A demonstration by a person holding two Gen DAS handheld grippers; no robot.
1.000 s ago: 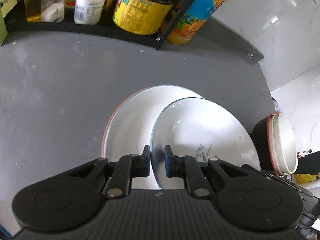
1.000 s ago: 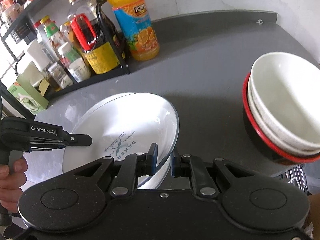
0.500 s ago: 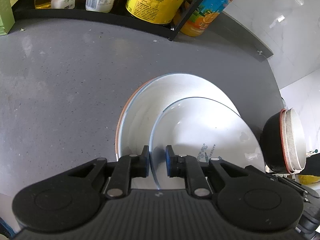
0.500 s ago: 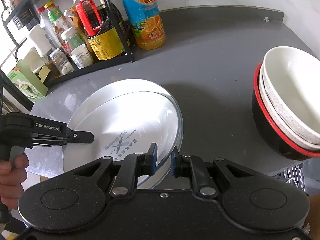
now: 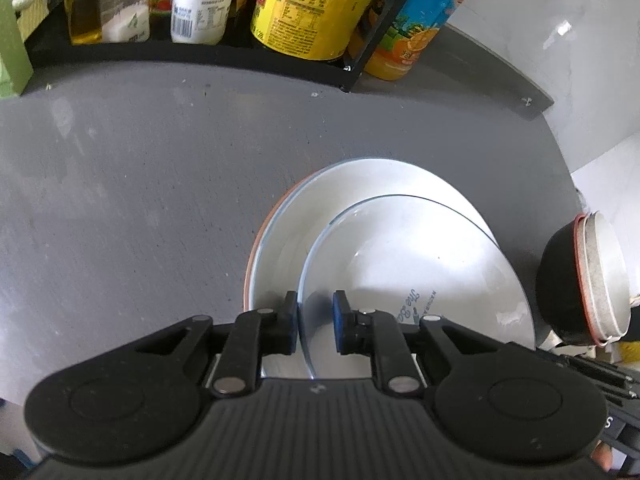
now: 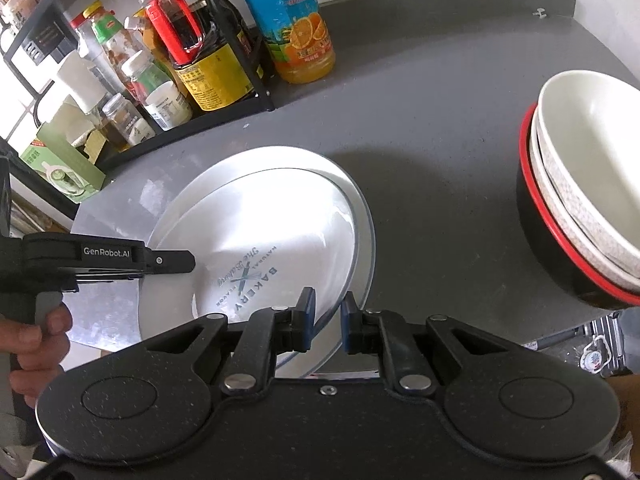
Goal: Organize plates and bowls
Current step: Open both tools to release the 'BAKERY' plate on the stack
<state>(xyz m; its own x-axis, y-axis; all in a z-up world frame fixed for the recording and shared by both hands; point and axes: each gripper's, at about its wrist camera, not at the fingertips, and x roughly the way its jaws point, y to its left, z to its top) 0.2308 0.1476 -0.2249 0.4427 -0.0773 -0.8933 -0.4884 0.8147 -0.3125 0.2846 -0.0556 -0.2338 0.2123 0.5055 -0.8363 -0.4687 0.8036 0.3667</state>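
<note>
A clear glass plate [image 5: 420,264] [image 6: 280,232] printed "BAKERY" lies low over a white plate [image 5: 276,248] [image 6: 280,158] with an orange rim; whether they touch I cannot tell. My left gripper [image 5: 316,312] is shut on the glass plate's near rim, which runs between its blue pads. My right gripper [image 6: 328,312] is shut on the opposite rim. In the right wrist view the left gripper [image 6: 172,260] reaches in from the left. A stack of bowls [image 6: 580,200] [image 5: 580,280], white ones nested in a black red-rimmed one, stands to the right.
The plates rest on a grey counter [image 5: 120,200]. A black rack [image 5: 200,52] of sauce bottles and jars lines the back, with an orange juice bottle [image 6: 296,32] beside it. A person's hand [image 6: 36,332] holds the left gripper's handle. Bare counter lies left of the plates.
Both grippers have brought the glass plate down and more squarely over the white plate. The jaws stand about as far apart as before.
</note>
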